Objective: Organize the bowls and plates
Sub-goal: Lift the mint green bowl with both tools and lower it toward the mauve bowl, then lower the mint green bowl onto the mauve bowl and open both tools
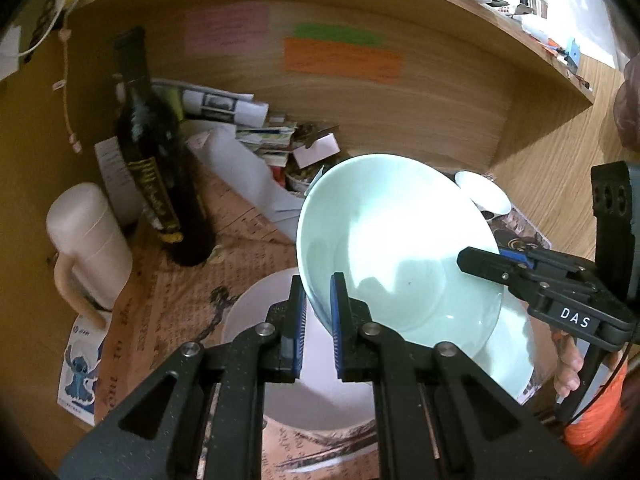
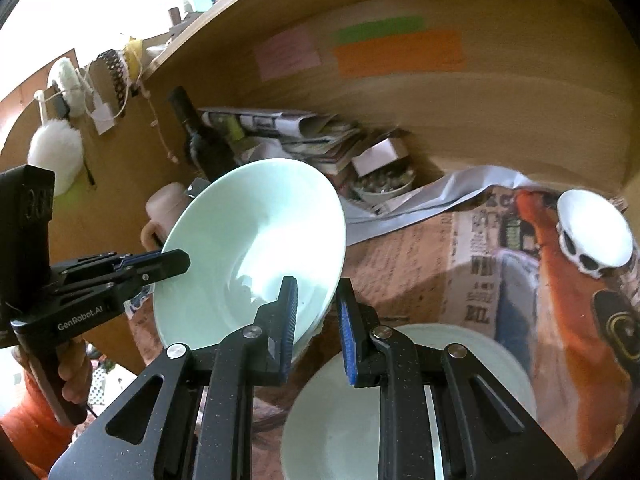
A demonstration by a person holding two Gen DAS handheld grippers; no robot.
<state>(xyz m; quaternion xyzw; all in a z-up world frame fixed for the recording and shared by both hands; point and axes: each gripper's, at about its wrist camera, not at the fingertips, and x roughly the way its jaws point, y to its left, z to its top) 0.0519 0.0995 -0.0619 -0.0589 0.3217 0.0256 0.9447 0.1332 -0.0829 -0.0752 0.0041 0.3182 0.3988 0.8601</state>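
A pale green bowl [image 1: 396,240] is held tilted in the air between both grippers; it also shows in the right wrist view [image 2: 248,248]. My left gripper [image 1: 318,312] is shut on its near rim, one finger inside and one outside. My right gripper [image 2: 318,320] straddles the opposite rim with a gap beside its right pad; in the left wrist view it comes in from the right [image 1: 480,262]. A white bowl [image 1: 248,320] sits below on the newspaper. A pale green plate [image 2: 492,356] lies below the right gripper, with a pale bowl [image 2: 332,412] on it.
A dark wine bottle [image 1: 156,168] and a white mug [image 1: 88,248] stand at the left. A small white skull dish [image 2: 596,232] sits at the right. Stacked papers [image 1: 256,128] fill the back under a wooden shelf [image 1: 400,8]. Newspaper [image 2: 460,264] covers the desk.
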